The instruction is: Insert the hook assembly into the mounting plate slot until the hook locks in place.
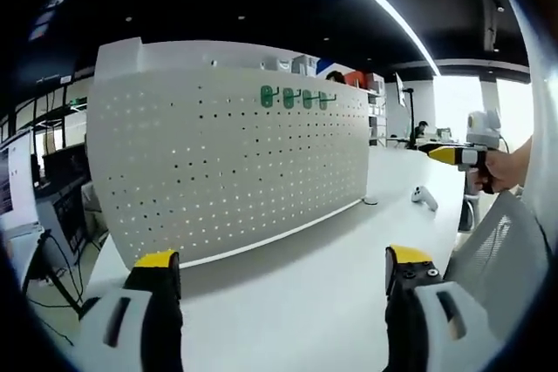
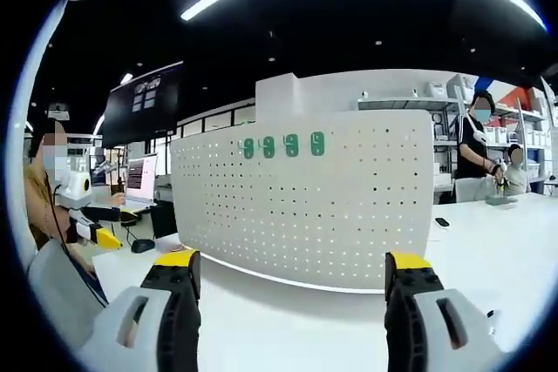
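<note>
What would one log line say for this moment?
left gripper: open, empty | right gripper: open, empty | green hooks: four on pegboard | table: bare

Pegboard [image 2: 305, 206] upright on a table [image 2: 506, 250].
Four hooks [image 2: 282, 145] hang in a row near the pegboard's top edge; shelves [image 2: 410, 104] stand behind the pegboard.

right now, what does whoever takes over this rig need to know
Left gripper: open, holding nothing, above the white table.
Right gripper: open, holding nothing.
White pegboard stands upright on the table; four green hooks sit in a row near its top edge.
Done: those four look mounted already.
Left: no loose hook assembly is in either gripper; whether another remains to be inserted cannot be told.
</note>
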